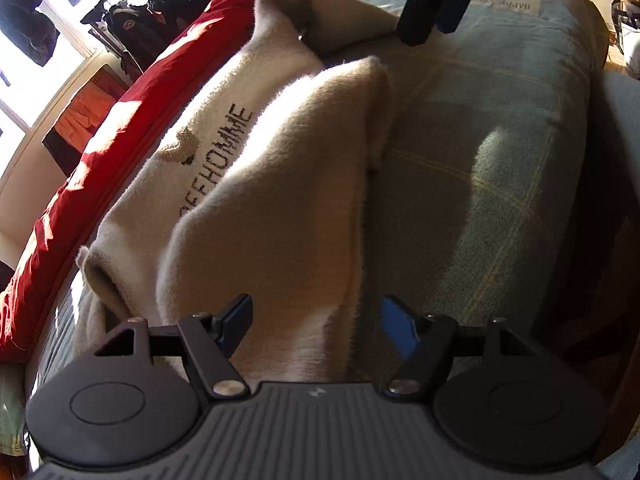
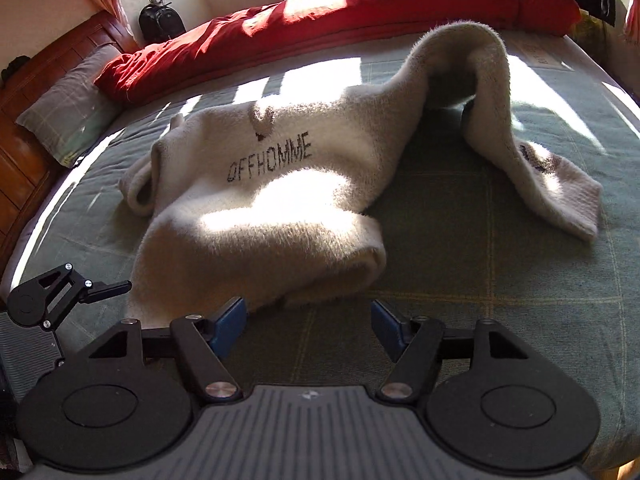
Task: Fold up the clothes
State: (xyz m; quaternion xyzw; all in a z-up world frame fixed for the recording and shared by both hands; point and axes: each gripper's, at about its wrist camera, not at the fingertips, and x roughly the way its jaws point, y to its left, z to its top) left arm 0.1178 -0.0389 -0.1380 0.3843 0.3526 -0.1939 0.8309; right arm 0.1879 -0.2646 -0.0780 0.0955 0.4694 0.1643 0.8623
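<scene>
Your left gripper (image 1: 318, 322) sits at the bottom of the left wrist view with its blue pads wide apart. The cream sweater (image 1: 280, 184) lies under and between them, but the pads do not press on it, so it holds nothing. Your right gripper (image 2: 306, 322) at the bottom of the right wrist view is wide open too, with only the green checked bedspread (image 2: 460, 280) between its pads.

The sweater lies in the middle of the bed, with black letters across its chest. In the right wrist view one sleeve (image 2: 492, 92) stands up in a hump at the upper right and drops down to the bedspread. The near edge of the sweater is just past your right gripper's left pad.

A red duvet (image 2: 360, 12) is bunched along the far side of the bed, just beyond the sweater. A grey pillow (image 2: 68, 116) rests at the left by the wooden headboard (image 2: 60, 60). In the left wrist view, dark clothes hang on a rack (image 1: 132, 12) at the upper left. Your right gripper shows at the top of that view, next to the raised sleeve.
</scene>
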